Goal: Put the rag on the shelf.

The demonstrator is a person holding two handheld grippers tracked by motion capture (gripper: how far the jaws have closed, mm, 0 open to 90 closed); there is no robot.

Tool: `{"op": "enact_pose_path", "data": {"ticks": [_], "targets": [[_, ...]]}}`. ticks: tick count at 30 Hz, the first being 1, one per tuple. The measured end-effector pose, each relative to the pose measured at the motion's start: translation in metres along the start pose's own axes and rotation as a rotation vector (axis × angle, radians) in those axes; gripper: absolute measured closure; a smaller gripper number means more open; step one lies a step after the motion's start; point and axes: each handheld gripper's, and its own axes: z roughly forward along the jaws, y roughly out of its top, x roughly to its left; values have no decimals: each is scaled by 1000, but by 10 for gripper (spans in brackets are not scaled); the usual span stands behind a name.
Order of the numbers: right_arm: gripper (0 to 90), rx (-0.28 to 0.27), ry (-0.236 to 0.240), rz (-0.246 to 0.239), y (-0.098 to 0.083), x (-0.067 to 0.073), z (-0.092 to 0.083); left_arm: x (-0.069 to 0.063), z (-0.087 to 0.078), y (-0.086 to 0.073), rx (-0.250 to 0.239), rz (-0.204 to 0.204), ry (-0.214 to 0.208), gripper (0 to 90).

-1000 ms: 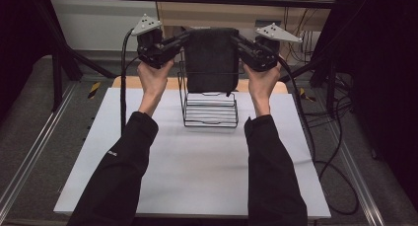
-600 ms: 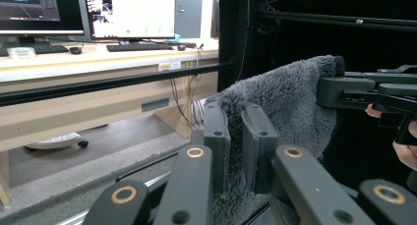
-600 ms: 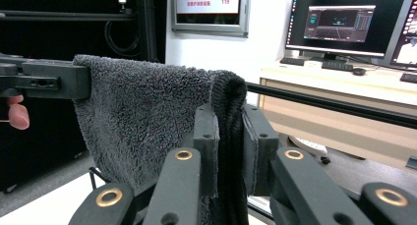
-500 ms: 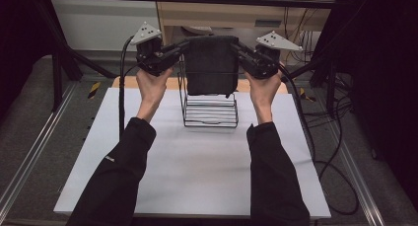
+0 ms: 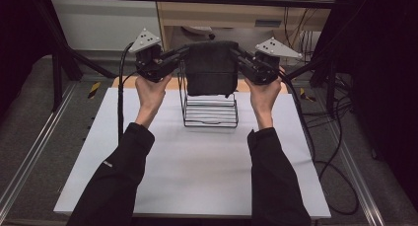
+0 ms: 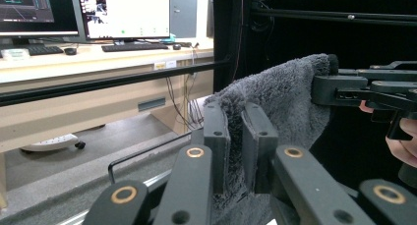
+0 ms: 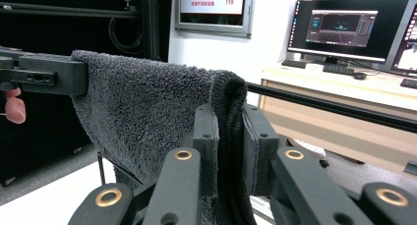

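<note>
Centrally, a dark grey terry towel (image 5: 211,68) hangs folded in the air above a black wire rack (image 5: 209,110), stretched between my two tongs. My left tongs (image 5: 181,54) are clamped on the towel's left upper corner, and my right tongs (image 5: 235,54) are clamped on its right upper corner; both come in from the sides at about the same height, so the top edge runs nearly level. In the left gripper view, the pile of the towel (image 6: 275,102) is pinched between my own two black jaws, and the right tongs (image 6: 339,87) grip the far corner. In the right gripper view, a thick fold of the towel (image 7: 147,97) sits between my jaws, and the left tongs (image 7: 54,76) hold the opposite corner. The towel's lower edge hangs in front of the rack's upper part; whether it touches the wires I cannot tell. The rack stands upright at the far middle of the white table (image 5: 197,181). My left hand (image 5: 150,90) and right hand (image 5: 263,93) are raised on either side of the rack, black sleeves reaching up from the near edge. Monitors (image 7: 344,26) stand on a desk beyond.
</note>
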Motion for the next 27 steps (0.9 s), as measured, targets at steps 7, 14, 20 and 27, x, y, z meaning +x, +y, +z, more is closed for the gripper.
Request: {"op": "enact_pose_path", "data": {"ticks": [7,14,20,27], "targets": [[791,-9,-4,-18,-3,5,-3,-3,-4,-5,-7,5,2,818],[790,-6,1,-17,-11,6,-7,-9,-7,-12,-6,13,-1,818],[788,-4,10,-27,-14,8,-10,-11,-10,-16,-2,0,-10,817],[775,23,32,-17,-20,9,-14,-13,-13,-26,30,-2,-22,808]]}}
